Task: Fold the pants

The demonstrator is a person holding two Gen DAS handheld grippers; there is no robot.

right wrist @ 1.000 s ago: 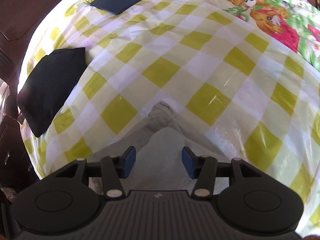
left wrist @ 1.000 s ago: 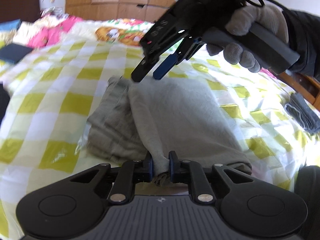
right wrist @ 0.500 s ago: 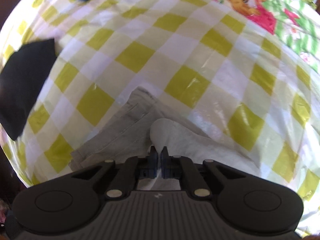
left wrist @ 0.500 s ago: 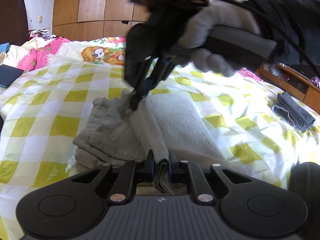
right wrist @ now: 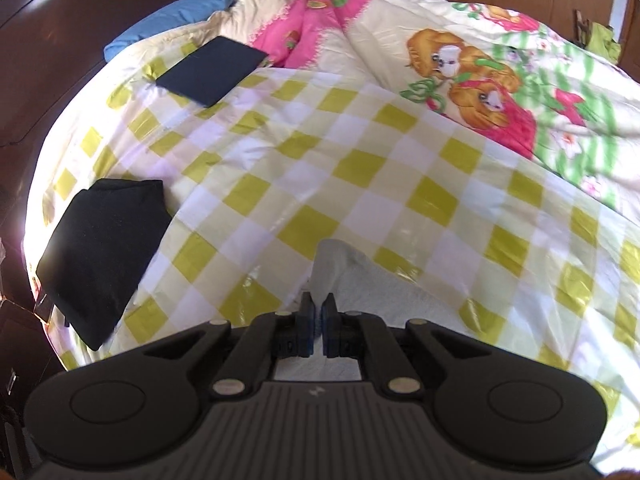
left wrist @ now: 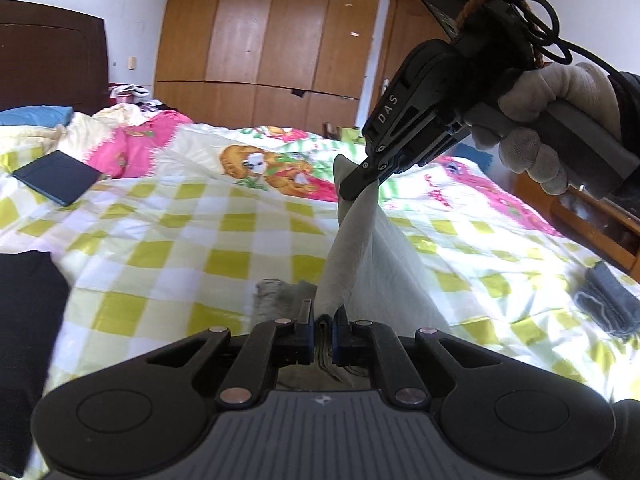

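Pale grey pants hang stretched above the bed.

Left wrist view: low, close over the bed, facing the wardrobe. Right wrist view: higher, angled steeply down. Both share the checked bed cover, dark flat pad, pale pants.

Wooden wardrobe, white wall, dark headboard, checkered bed.

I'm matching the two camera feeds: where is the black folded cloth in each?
Left wrist view: black folded cloth at the left edge, cut off by the frame.
Right wrist view: the cloth lies whole at lower left, near the bed's edge.
Shared landmark: dark blue flat case near the pink quilt.
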